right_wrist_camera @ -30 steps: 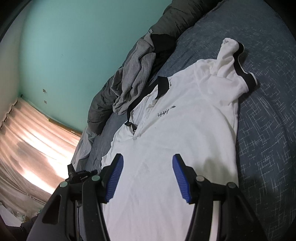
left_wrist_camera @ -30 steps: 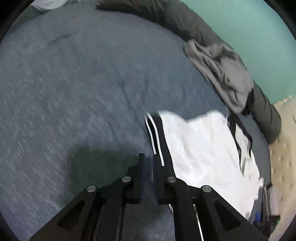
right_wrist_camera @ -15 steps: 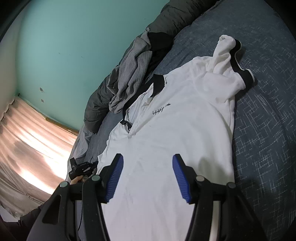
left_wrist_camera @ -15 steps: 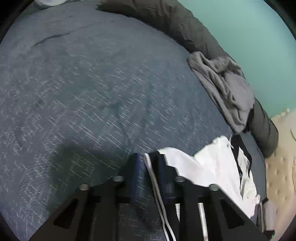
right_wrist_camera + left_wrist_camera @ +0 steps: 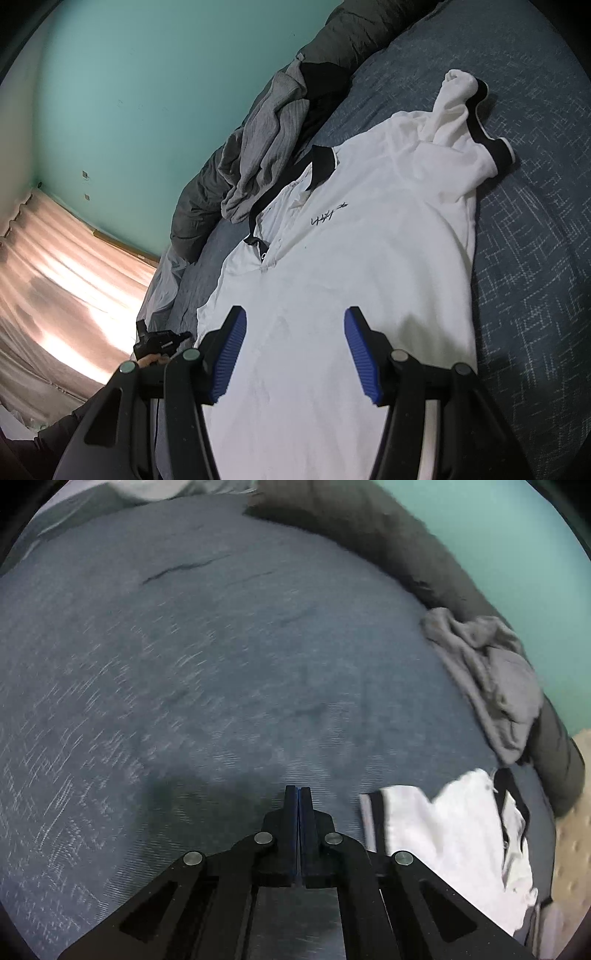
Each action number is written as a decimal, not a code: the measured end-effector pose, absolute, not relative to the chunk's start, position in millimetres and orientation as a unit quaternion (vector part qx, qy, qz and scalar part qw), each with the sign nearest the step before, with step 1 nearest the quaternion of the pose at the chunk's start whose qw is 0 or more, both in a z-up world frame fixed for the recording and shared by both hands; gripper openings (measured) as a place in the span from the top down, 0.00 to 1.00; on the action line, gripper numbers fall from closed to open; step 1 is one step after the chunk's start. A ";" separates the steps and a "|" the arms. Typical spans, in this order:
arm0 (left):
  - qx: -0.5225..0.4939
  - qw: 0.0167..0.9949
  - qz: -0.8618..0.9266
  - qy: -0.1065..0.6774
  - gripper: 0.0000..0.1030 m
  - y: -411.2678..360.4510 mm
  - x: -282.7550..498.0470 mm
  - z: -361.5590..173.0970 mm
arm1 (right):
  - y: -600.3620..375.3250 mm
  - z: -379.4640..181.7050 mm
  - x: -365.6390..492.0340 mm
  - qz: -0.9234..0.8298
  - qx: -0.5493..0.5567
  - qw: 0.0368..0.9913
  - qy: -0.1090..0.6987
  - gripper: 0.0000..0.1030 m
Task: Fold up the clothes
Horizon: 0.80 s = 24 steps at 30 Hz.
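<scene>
A white polo shirt [image 5: 351, 258] with a black collar and black cuffs lies face up on the blue bedspread [image 5: 535, 258]. Its far sleeve [image 5: 461, 96] is bunched up. My right gripper [image 5: 295, 347] hovers open over the shirt's lower body, with nothing between its blue pads [image 5: 362, 354]. In the left wrist view the sleeve end of the shirt [image 5: 443, 830] lies at the lower right. My left gripper [image 5: 298, 794] is shut and empty over bare bedspread [image 5: 184, 683], just left of the black cuff [image 5: 376, 823].
A crumpled grey garment [image 5: 495, 679] [image 5: 266, 155] rests against a rolled dark duvet [image 5: 369, 528] [image 5: 195, 206] along the teal wall. A hand holding a black device [image 5: 159, 343] shows at the bed's edge near a curtain.
The left gripper had the black cuff between its fingers half a second ago; now it is shut with nothing in it, and the sleeve lies to its right. The right gripper has stayed put.
</scene>
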<state>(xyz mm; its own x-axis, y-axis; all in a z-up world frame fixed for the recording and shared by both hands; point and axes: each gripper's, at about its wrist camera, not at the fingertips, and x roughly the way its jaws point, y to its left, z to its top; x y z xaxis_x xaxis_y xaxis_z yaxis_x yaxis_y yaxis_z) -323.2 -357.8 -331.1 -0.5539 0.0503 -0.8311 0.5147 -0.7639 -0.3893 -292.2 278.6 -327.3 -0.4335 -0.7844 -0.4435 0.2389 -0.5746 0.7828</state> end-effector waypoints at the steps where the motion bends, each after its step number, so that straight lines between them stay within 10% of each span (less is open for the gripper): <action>1: 0.447 0.138 -0.825 0.318 1.00 -358.8 -322.1 -332.3 | 278.4 -327.8 -292.3 -0.782 0.420 0.327 -0.325 0.45; 7: 0.427 0.084 -0.832 0.344 0.98 -352.1 -328.2 -331.8 | 275.4 -330.0 -291.6 -0.781 0.424 0.327 -0.322 0.45; 11: 0.423 0.070 -0.836 0.343 0.53 -339.9 -340.2 -333.5 | 273.9 -329.5 -291.1 -0.781 0.424 0.329 -0.320 0.45; 19: 0.436 0.064 -0.840 0.317 0.54 -321.4 -352.4 -340.0 | 278.6 -329.0 -292.2 -0.782 0.421 0.326 -0.324 0.45; 24: 0.453 0.056 -0.842 0.289 0.79 -307.0 -361.6 -343.4 | 277.9 -330.3 -292.7 -0.781 0.423 0.326 -0.324 0.45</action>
